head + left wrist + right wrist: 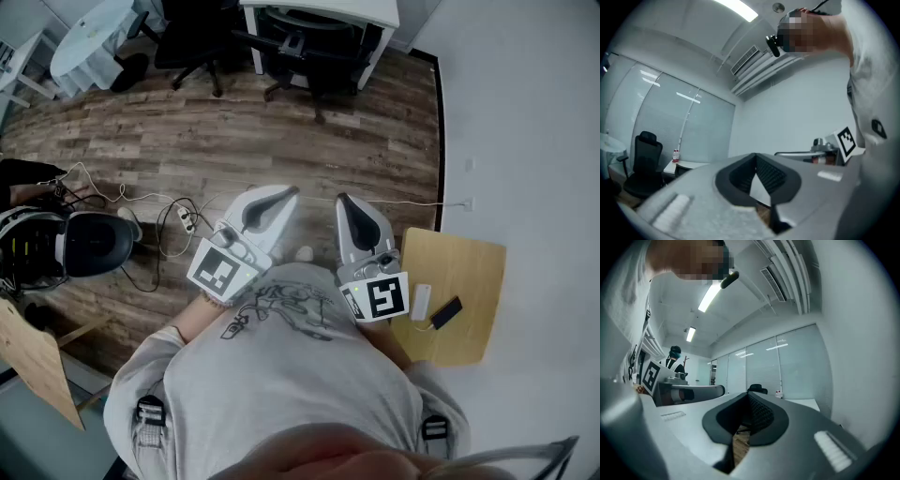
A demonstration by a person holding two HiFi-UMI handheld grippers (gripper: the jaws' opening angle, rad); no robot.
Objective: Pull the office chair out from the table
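Black wheeled office chair tucked under white counter, well apart from you. Your left tool, right tool: jaws closed, empty. Approach; open jaws before gripping chair.

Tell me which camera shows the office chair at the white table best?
The head view: the office chair shows with armrests and base. The right gripper view shows only its backrest top; the left gripper view's black chair may be another.

The wood-plank floor carries a white power strip with cables — and, farther off, a black office chair at a white table.
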